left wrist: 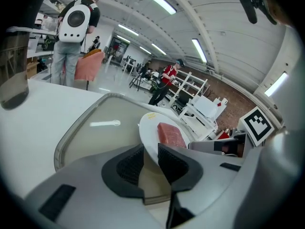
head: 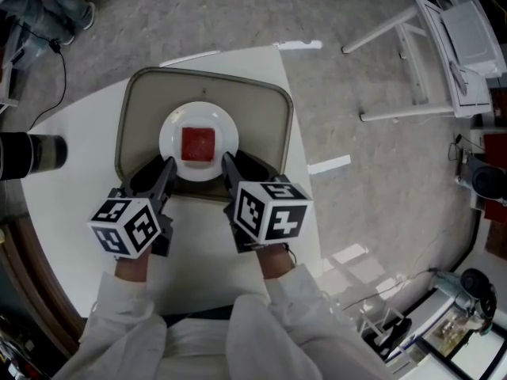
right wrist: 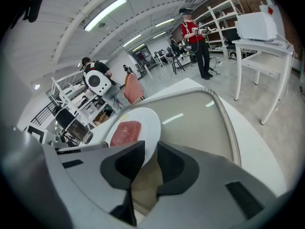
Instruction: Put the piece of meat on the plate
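A tray (head: 142,93) is lying on the table (head: 71,236) toward its far side, and a plate (head: 170,133) is sitting in the tray, nearer its front edge. A piece of meat (head: 198,144) is resting on the middle of the plate. The left gripper (head: 168,165) is reaching in from the near left and the right gripper (head: 228,163) from the near right, each clamping the plate's near rim between its jaws. A container (head: 36,155) is standing on the table, left of the tray.
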{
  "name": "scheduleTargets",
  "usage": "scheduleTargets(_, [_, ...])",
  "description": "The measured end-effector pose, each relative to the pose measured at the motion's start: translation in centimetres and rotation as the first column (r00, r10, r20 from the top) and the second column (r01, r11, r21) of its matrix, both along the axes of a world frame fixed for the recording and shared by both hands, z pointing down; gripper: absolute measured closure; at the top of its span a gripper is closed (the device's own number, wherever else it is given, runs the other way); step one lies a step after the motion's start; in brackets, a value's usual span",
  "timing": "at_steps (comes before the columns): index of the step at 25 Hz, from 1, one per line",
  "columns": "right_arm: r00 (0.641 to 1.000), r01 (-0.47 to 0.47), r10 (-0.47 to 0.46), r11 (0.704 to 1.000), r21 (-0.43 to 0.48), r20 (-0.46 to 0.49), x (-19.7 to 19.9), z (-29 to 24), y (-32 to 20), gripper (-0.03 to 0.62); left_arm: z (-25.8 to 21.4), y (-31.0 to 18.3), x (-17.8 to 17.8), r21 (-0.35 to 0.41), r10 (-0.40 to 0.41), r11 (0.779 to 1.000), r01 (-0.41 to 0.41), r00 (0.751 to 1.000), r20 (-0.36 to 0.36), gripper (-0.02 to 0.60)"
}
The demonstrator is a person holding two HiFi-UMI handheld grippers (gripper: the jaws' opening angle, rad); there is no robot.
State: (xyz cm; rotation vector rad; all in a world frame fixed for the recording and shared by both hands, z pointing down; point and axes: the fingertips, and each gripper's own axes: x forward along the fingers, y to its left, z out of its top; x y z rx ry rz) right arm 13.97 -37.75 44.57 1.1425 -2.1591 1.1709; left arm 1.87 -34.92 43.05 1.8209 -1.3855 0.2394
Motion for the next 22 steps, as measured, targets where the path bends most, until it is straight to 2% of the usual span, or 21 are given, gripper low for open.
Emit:
scheduleTargets(8, [1.000,-0.003,0.003,1.000,-0.028,-0.015,-0.1,0.8,-0.2,0.507,0.8,-0.1,0.0,-0.046,-0.017,0.999,0.021,0.996,0.082,0.496])
scheduleTargets(14, [0.999,-0.006,0.006,1.000,0.001,-0.053,0.1,0.9,-0.3,0.507,1.3,0.1,-0.1,-0.064,-0.033,0.997,0.041,0.991,0.129,0.495])
scheduleTargets(22, [0.998,0.007,-0.006,1.000,0.019,-0.064,-0.3,1.1,-0.2,0.507,1.2,0.3,-0.8,-0.053,-0.050,0.997,0.057,0.992,0.114,0.495])
